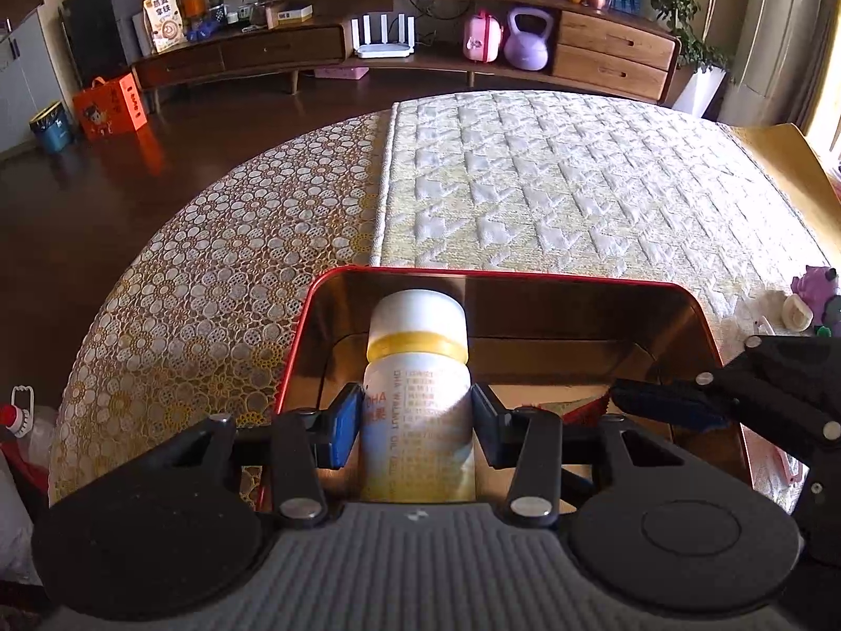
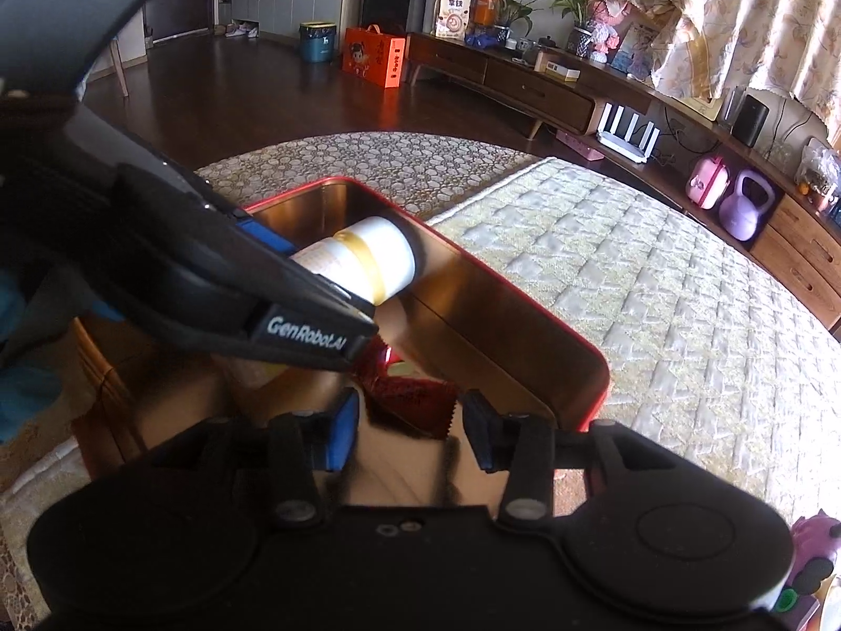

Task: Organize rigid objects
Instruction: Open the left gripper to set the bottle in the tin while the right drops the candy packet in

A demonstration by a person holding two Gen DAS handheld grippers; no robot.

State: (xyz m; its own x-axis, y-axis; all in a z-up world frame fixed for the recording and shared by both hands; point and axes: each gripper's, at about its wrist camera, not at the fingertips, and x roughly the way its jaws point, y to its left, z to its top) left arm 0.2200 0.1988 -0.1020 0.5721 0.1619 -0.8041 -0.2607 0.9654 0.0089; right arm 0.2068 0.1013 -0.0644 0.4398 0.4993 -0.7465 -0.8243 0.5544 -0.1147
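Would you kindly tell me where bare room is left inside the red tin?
The tin is bare along its far wall, right of the bottle. It is crowded nearer: the left claw grips the bottle, and the right claw hovers over a red packet.

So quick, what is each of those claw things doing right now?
Left gripper: closed on the white bottle, held over the red tin.
Right gripper: open, holding nothing; a red packet lies in the tin beyond its fingers.
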